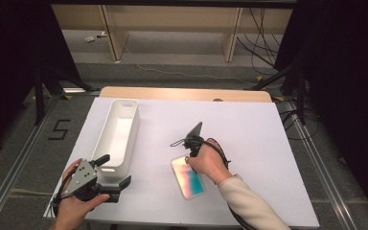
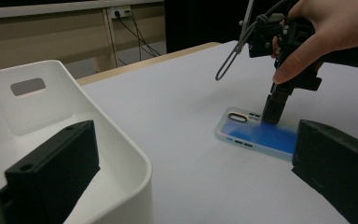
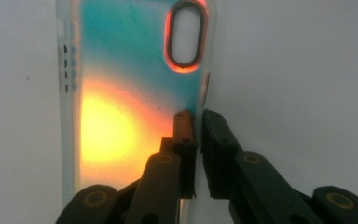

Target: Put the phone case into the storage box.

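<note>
A translucent phone case [image 1: 188, 177], teal fading to orange, lies flat on the white table cover, camera cut-out toward the far end. My right gripper [image 1: 189, 161] points down at the case's far right side under the person's hand. In the right gripper view its jaws [image 3: 198, 116] stand on either side of the case's [image 3: 121, 93] thin side wall, shut on it. The left gripper view shows the same tips [image 2: 274, 116] planted on the case [image 2: 256, 135]. My left gripper [image 1: 113, 171] rests at the near left, open and holding nothing, beside the white bin's near end.
A long empty white bin [image 1: 135, 125] with handle slots lies lengthwise at the left; its rim [image 2: 121, 140] is close to my left gripper's left jaw. The white cover [image 1: 249, 143] spans the table. Cables and stand legs are on the floor beyond.
</note>
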{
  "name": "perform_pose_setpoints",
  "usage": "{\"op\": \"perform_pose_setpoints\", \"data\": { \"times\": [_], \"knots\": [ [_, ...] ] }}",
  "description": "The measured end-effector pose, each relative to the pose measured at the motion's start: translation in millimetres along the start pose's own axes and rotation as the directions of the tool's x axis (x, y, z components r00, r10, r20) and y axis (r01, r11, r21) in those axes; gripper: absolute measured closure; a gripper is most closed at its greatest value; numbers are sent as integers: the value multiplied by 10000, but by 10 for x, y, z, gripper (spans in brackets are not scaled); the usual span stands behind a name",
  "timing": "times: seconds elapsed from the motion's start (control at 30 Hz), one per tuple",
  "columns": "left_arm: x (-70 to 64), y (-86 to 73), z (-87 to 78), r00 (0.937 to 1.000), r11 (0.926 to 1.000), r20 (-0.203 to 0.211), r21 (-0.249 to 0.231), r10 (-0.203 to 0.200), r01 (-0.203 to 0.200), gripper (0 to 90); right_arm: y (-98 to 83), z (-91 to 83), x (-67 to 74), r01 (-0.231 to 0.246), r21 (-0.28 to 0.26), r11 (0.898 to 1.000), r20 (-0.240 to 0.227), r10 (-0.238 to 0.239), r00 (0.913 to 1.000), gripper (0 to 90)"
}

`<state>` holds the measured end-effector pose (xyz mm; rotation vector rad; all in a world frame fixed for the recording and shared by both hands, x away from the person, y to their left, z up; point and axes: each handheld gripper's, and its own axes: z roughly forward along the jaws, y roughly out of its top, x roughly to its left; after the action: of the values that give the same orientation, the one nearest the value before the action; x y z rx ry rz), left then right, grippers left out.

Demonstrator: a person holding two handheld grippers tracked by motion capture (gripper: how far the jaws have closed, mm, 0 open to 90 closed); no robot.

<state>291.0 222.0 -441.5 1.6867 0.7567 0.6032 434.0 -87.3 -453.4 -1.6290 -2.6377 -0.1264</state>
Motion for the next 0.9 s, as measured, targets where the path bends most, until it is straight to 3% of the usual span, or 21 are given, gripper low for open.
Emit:
{"op": "perform_pose_setpoints", "data": {
  "times": [0.57, 0.8, 0.9],
  "knots": [
    [4, 2, -1, 10000, 10000, 9, -1, 87, -87, 0, -4, 12, 2, -220, -144, 9997, 37, 221, 9997, 864],
    [3, 2, -1, 10000, 10000, 6, 5, 87, -87, 0, 2, -12, 17, -456, 245, 9987, -76, 458, 9989, 868],
    [5, 2, -1, 10000, 10000, 4, -1, 99, -99, 0, -3, -4, 21, -503, 67, 9987, -56, 503, 9987, 871]
  ]
}}
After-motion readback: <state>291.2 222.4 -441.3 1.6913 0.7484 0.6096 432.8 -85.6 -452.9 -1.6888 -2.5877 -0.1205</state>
